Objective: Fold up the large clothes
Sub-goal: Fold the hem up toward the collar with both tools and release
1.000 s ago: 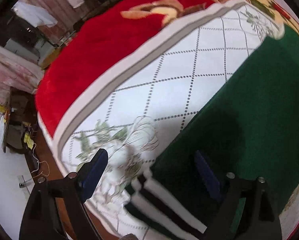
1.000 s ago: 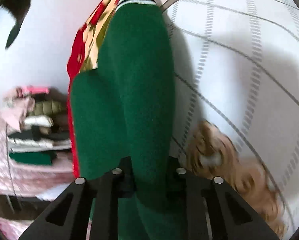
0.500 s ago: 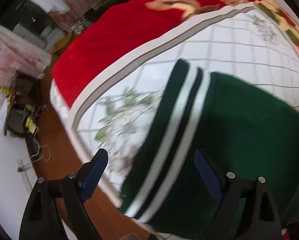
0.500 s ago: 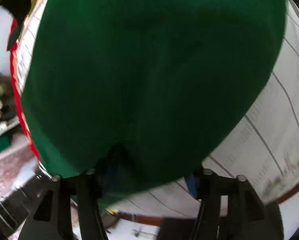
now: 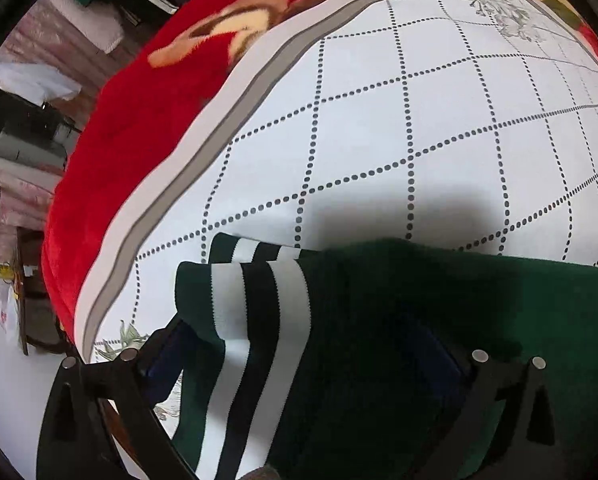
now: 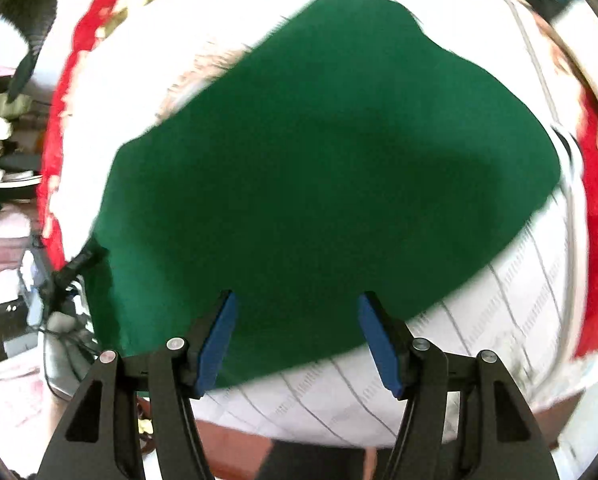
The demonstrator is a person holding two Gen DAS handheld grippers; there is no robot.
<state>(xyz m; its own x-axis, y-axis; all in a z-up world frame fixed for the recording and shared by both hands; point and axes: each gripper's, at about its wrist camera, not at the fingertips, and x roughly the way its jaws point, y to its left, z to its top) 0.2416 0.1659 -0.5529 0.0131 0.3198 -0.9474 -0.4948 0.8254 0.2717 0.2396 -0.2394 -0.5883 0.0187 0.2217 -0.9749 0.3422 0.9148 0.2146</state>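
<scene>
Tools (image 6: pixel 297 338) over unlabelled green sweater (image 6: pixel 319 168)

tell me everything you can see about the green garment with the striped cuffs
The green garment is a dark green, soft, knit-looking piece lying on the white sheet. Two striped cuffs, banded white and black on green, lie overlapped at its left end. In the left wrist view its fabric drapes over the left gripper, hiding much of the fingers, so the grip is unclear. In the blurred right wrist view it spreads broad and fairly flat, with the open right gripper at its near edge, apparently not clamping it.
</scene>
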